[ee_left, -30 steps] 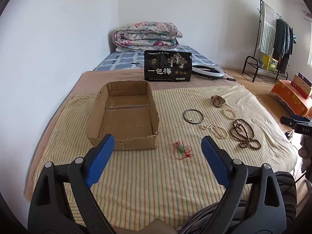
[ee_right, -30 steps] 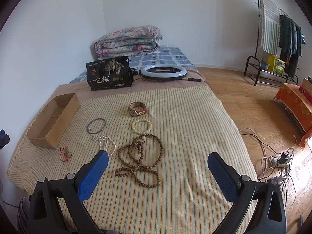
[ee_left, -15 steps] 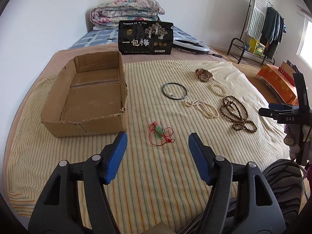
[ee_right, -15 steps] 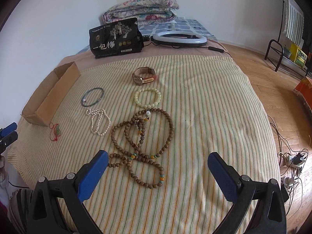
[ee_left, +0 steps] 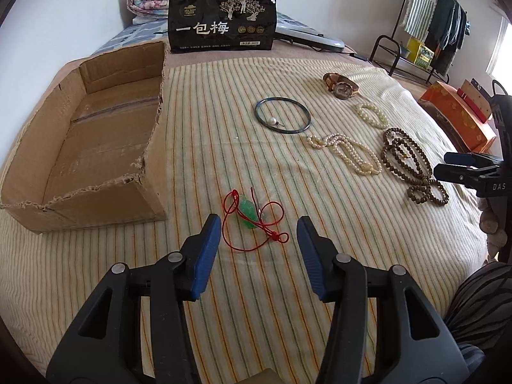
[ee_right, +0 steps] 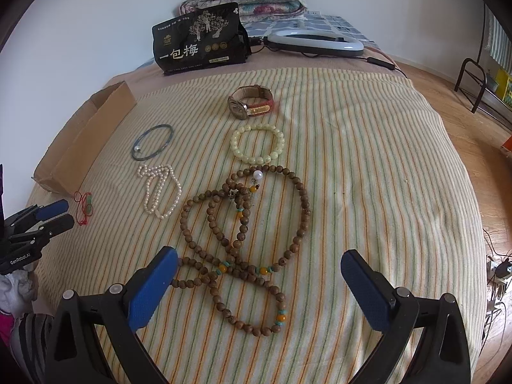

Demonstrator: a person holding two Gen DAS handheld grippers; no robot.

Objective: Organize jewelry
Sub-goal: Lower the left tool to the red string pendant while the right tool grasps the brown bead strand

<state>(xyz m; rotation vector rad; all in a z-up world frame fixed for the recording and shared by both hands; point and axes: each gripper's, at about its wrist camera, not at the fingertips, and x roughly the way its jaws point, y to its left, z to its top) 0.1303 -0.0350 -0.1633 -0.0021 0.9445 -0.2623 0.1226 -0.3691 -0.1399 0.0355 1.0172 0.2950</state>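
A striped bedspread [ee_left: 198,147] covers the bed, with an open cardboard box [ee_left: 96,134] at its left side and a black snack bag [ee_left: 220,20] standing upright behind it, a white ring light [ee_right: 315,43] lying flat beside the bag. The jewelry lies spread on the cloth to the right of the box. A long strand of brown wooden beads [ee_right: 243,233] sprawls in loops nearest the right gripper [ee_right: 256,275], whose blue pads stand wide apart just above the strand's near loops, gripping nothing. Left of the beads lies a doubled pearl necklace [ee_right: 160,192]; beyond them sit a pale bead bracelet [ee_right: 257,144], a thin dark bangle [ee_right: 152,142] carrying one pearl, and a wristwatch [ee_right: 251,102] tipped on its side. Smallest is a green pendant on a red cord [ee_left: 252,220], lying just beyond the tips of the left gripper [ee_left: 259,233]. That gripper's jaws are closing, about half open, the tangled cord partly between the tips but not yet pinched.
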